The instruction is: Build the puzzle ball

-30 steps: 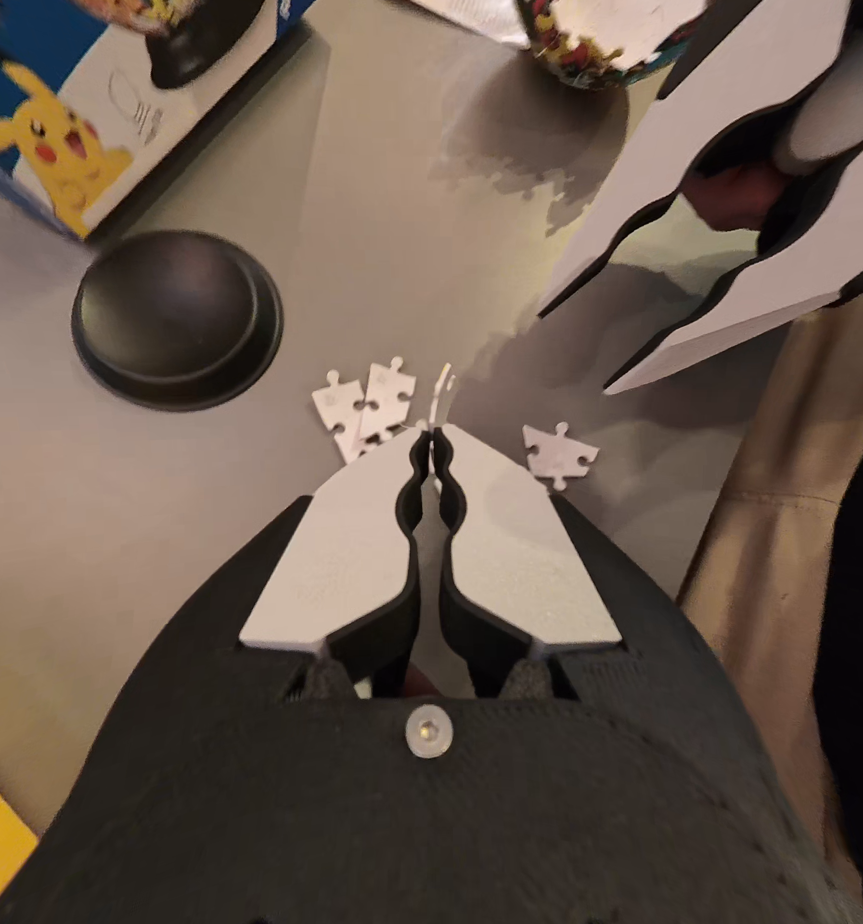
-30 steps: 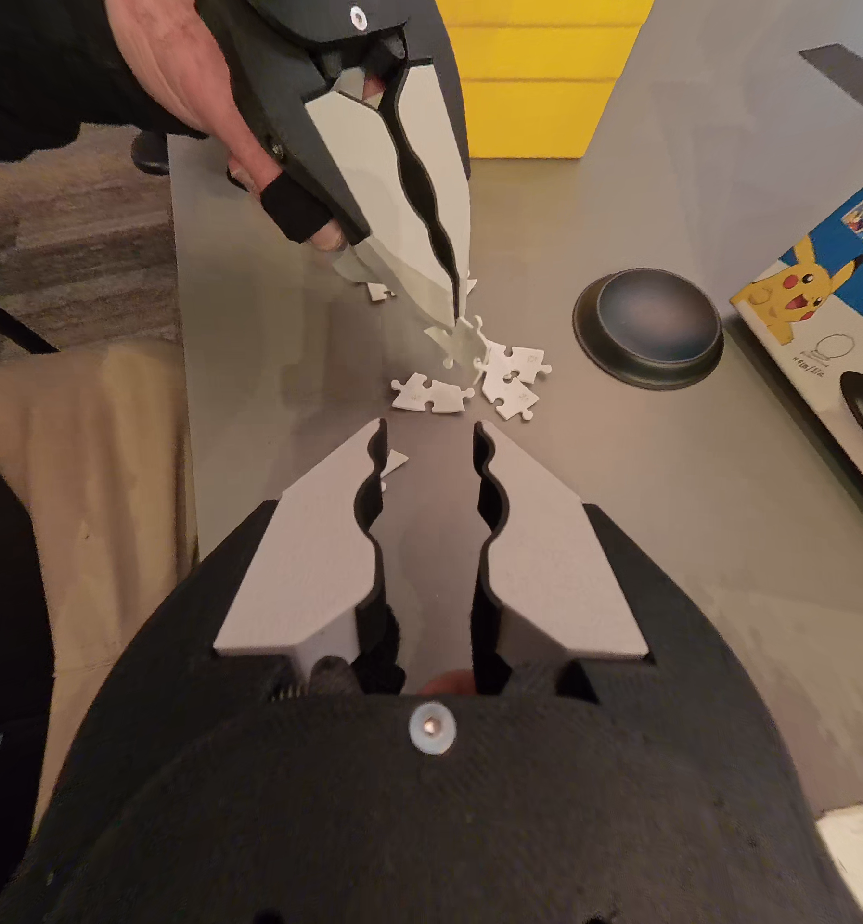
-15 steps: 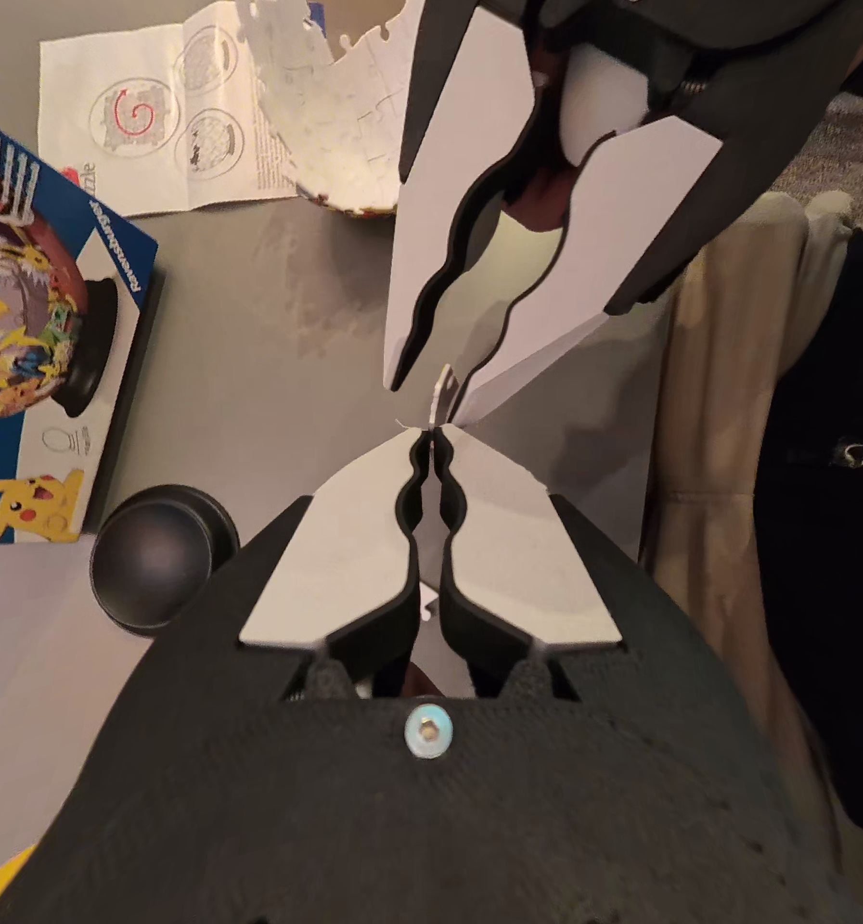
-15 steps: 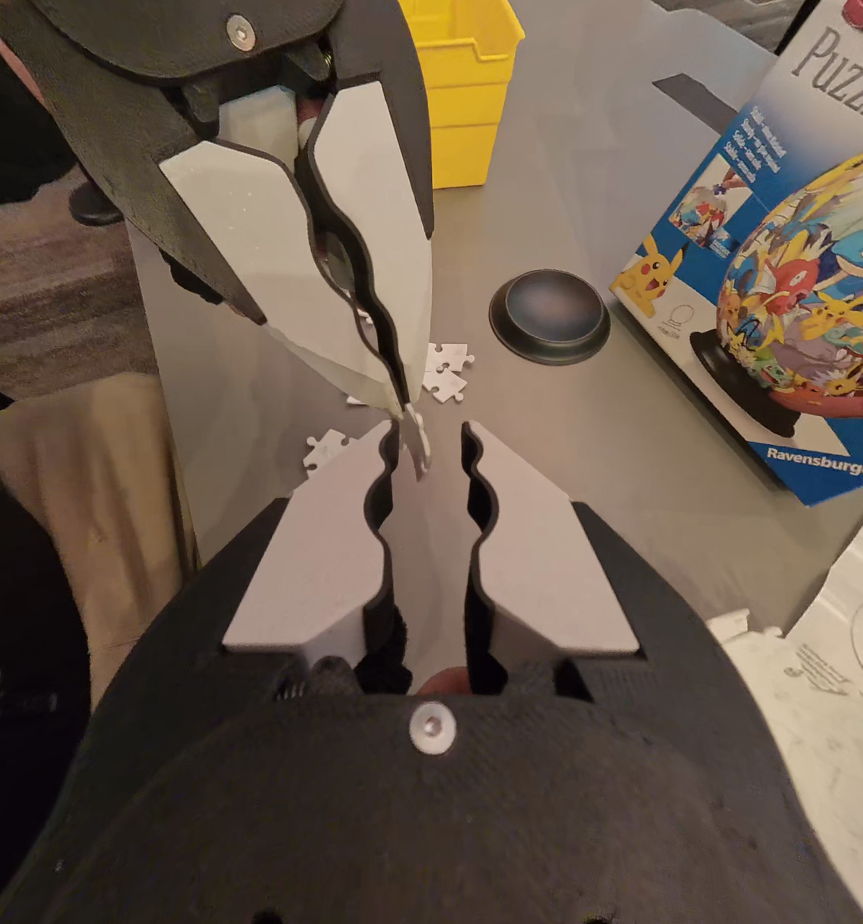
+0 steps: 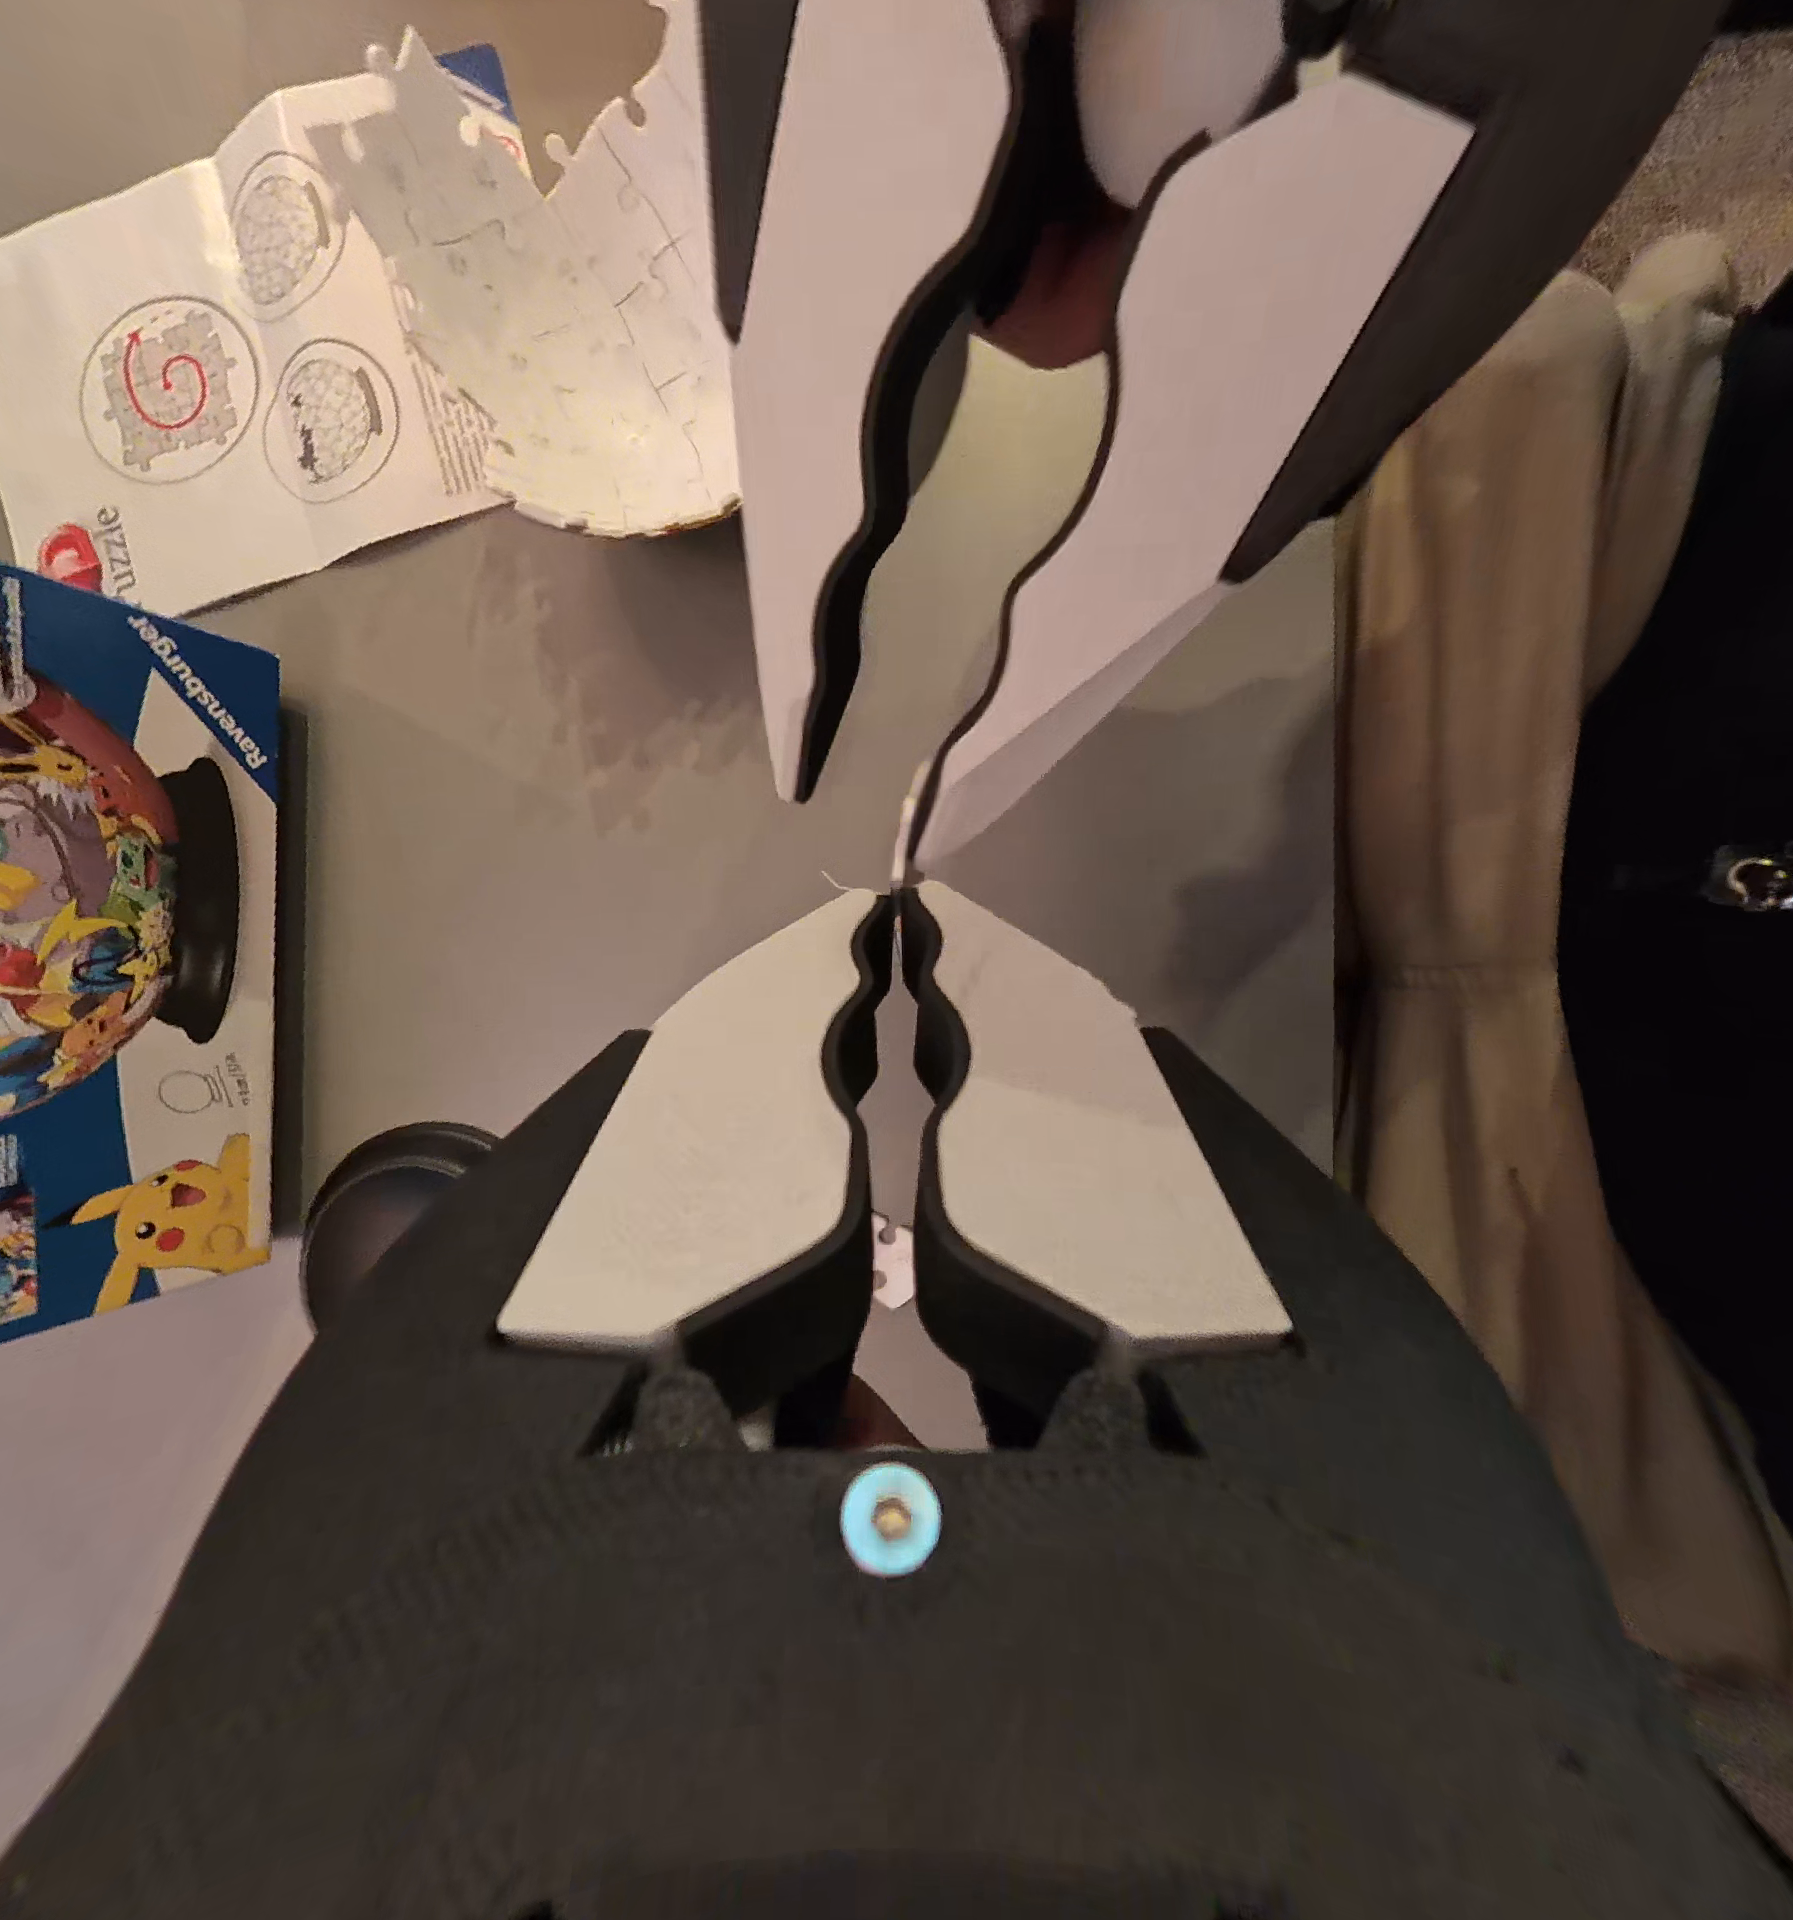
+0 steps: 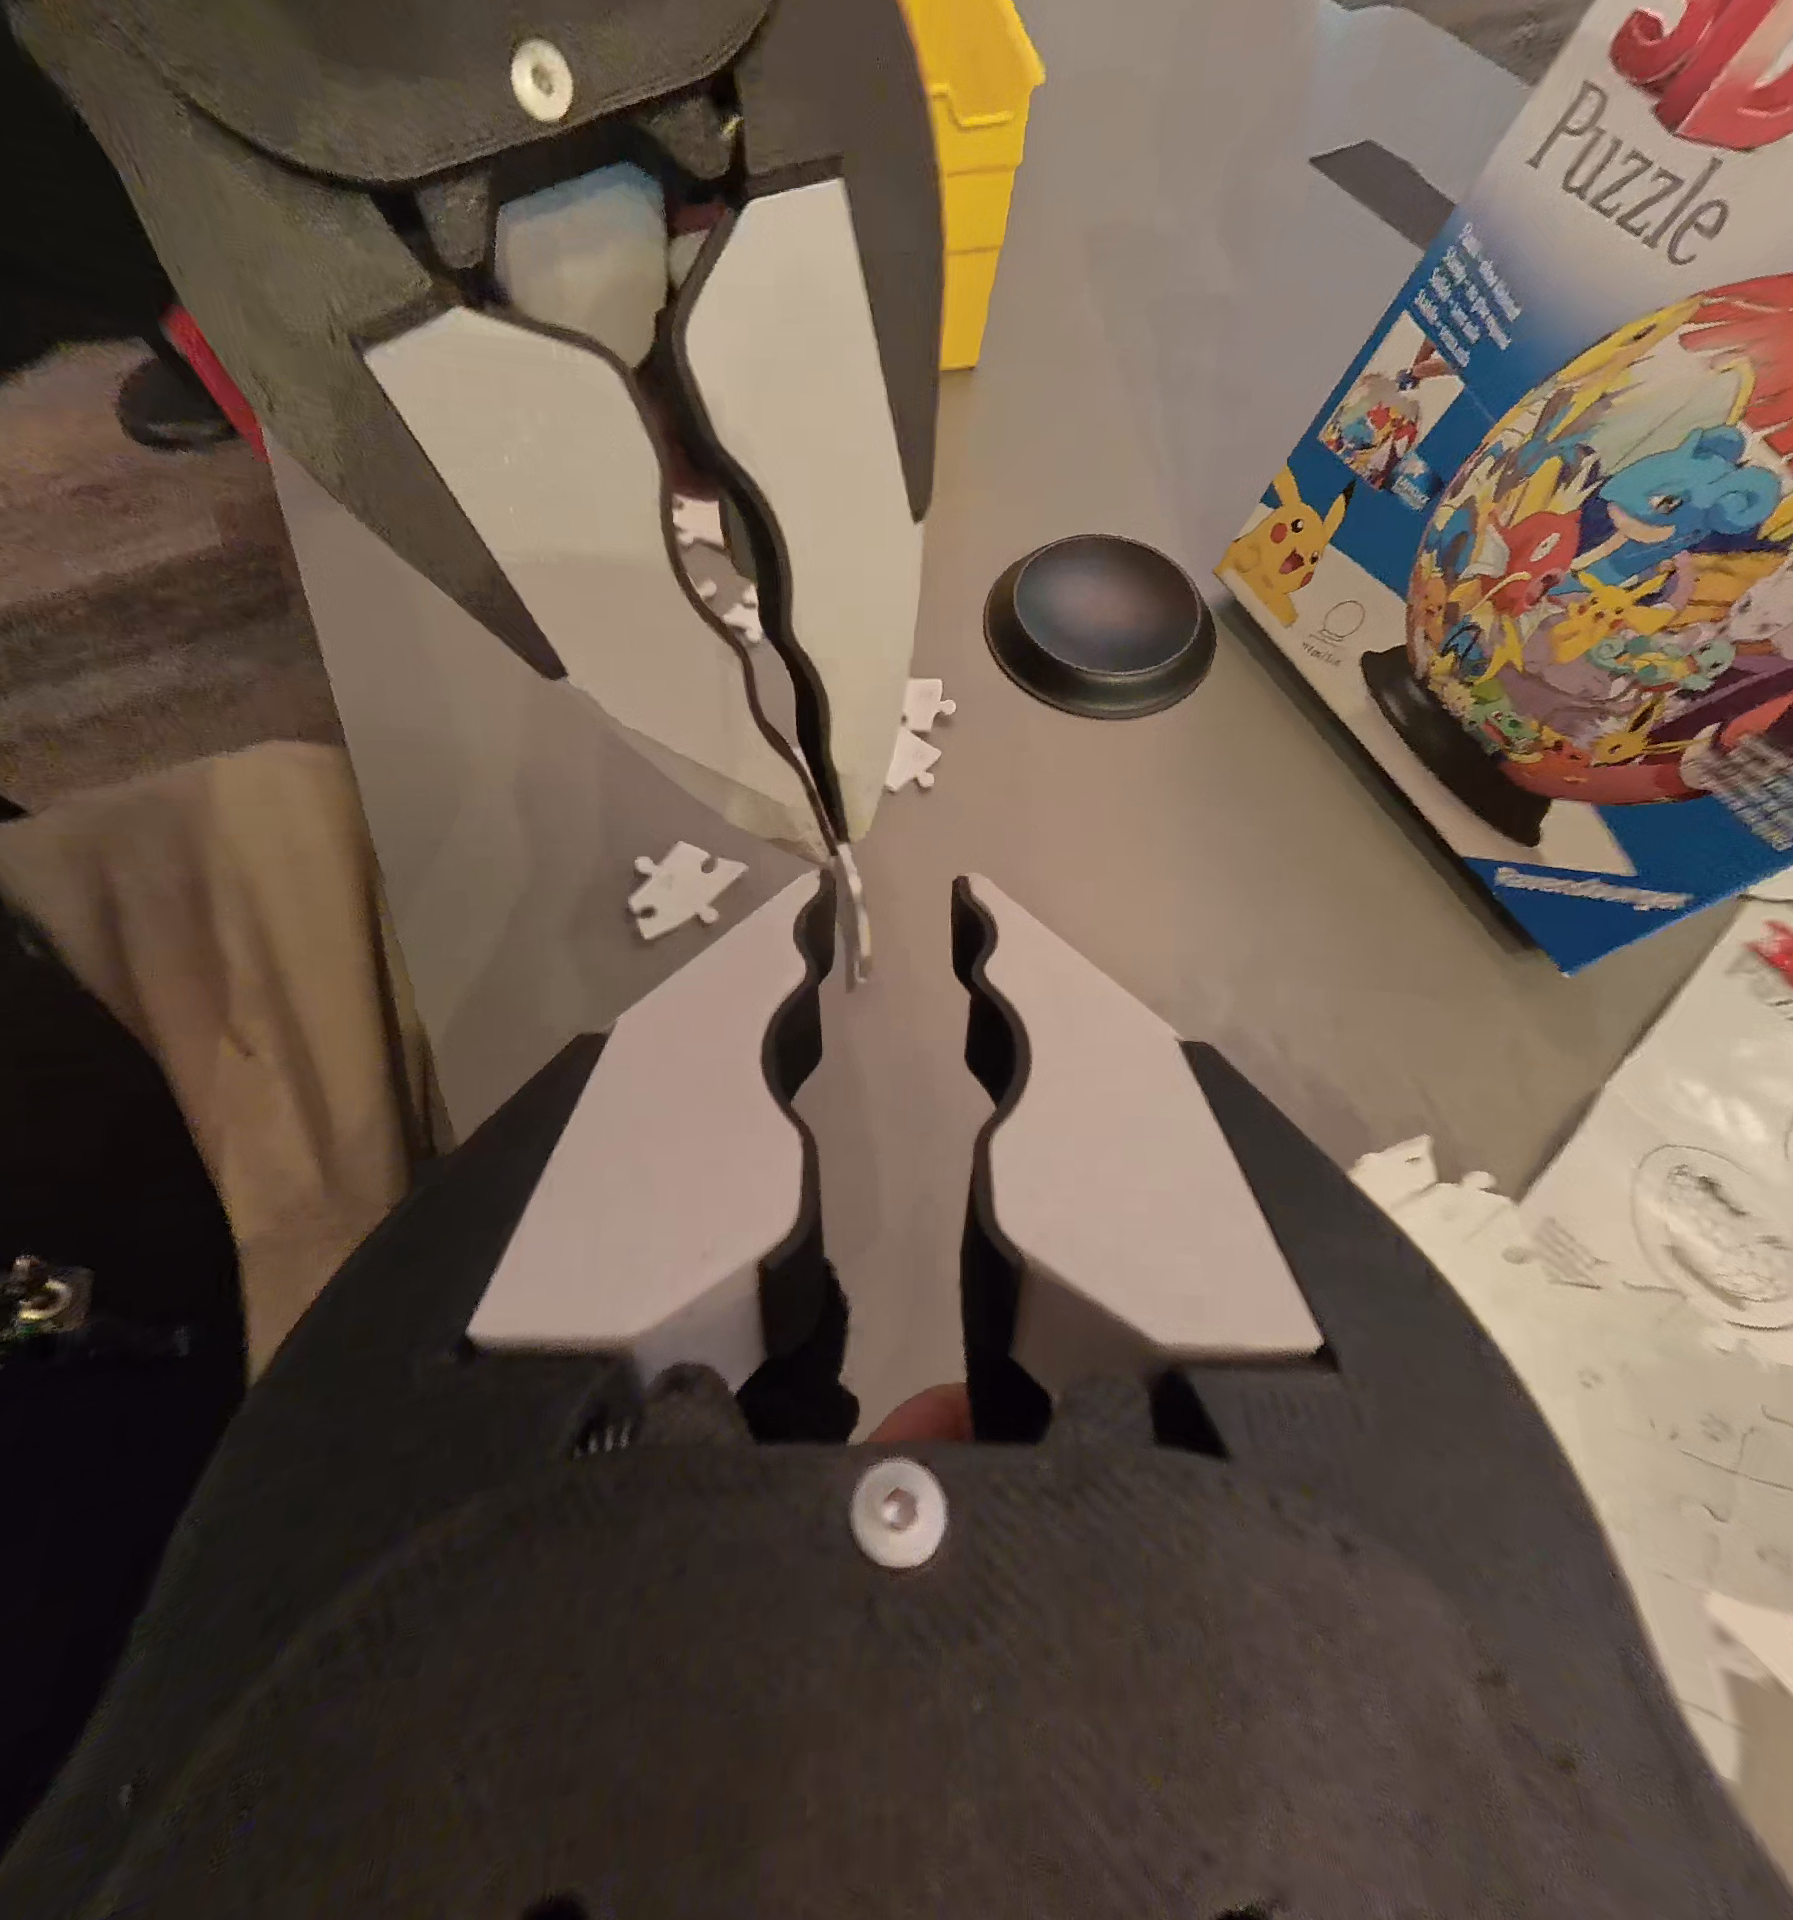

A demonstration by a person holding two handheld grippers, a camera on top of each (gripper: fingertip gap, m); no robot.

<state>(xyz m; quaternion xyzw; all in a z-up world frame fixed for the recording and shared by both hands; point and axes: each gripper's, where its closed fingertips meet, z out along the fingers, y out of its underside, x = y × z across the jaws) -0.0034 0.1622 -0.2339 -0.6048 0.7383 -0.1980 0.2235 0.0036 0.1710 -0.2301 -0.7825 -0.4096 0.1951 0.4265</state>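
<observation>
Grey surface point(image 6: 1235, 935) carries loose pieces point(image 6: 679, 888) beyond right hand-held gripper point(image 6: 887, 904), part-open and empty, tips around piece point(image 6: 852, 920) pinched by closed left hand-held gripper point(image 5: 894, 899); half-built puzzle ball point(image 5: 559, 353) ahead-left, much unfinished.

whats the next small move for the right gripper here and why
Probably shut the right gripper on the puzzle piece. The left gripper pinches the piece by one edge, and the free part hangs between the open right fingers, against the left-hand one, so it looks like a handover.
</observation>
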